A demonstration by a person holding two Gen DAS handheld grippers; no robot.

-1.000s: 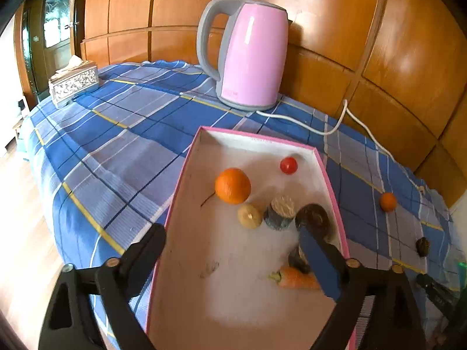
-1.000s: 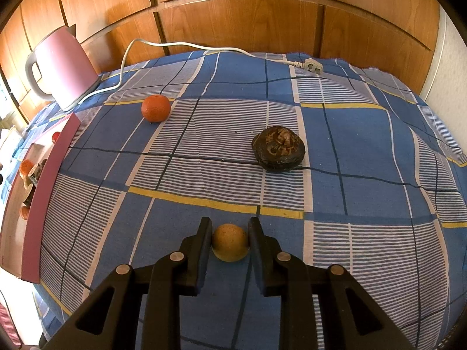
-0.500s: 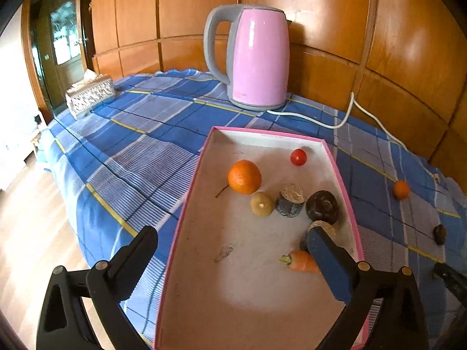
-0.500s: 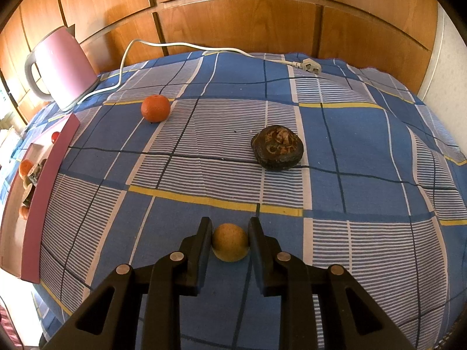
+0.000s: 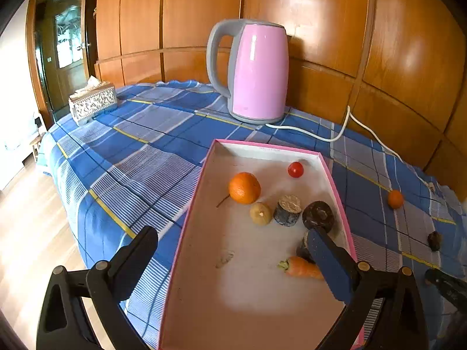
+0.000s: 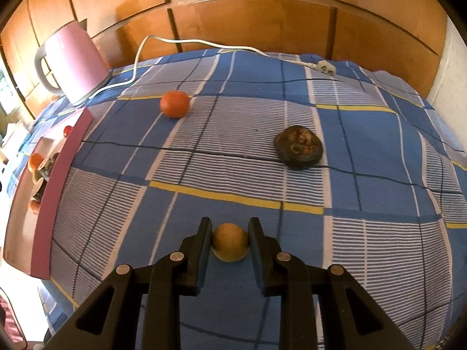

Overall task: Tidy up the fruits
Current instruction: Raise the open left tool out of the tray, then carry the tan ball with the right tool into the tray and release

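Right hand-held gripper [image 6: 229, 240] low — around yellow fruit [image 6: 229, 242]

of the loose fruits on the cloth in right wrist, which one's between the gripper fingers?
The small tan-yellow round fruit, held by the right gripper. The orange tangerine and the dark wrinkled fruit lie farther off on the tablecloth, untouched.
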